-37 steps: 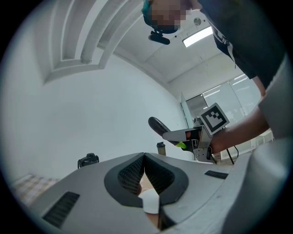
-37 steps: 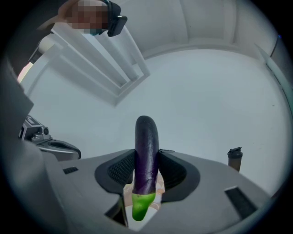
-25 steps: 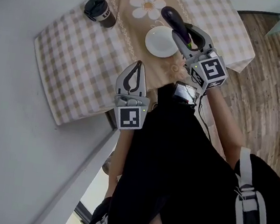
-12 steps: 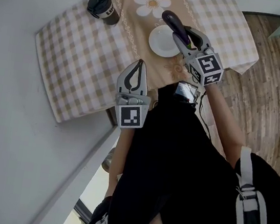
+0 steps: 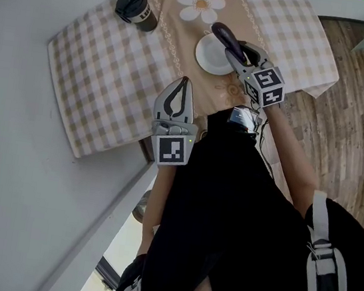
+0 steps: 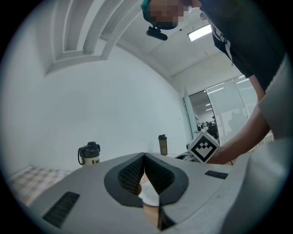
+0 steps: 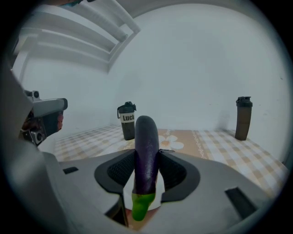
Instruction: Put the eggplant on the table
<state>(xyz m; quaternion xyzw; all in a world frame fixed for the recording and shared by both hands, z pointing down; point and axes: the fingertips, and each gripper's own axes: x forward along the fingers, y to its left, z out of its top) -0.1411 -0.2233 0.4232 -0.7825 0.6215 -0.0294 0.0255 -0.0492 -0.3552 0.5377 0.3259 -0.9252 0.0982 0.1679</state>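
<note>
A dark purple eggplant with a green stem end sticks out lengthwise between the pads of my right gripper, which is shut on it. In the head view the eggplant hangs over the white plate on the checked tablecloth. My left gripper is over the near table edge, its jaws pressed together with nothing in them; from its own view the tips meet.
A dark tumbler stands at the far left of the table; a second dark bottle stands at the right. A daisy print marks the cloth's beige centre. Wood floor lies to the right. The person's dark clothing fills the foreground.
My right gripper has sunk toward the plate with the eggplant still in it. The left gripper has stayed in place.
</note>
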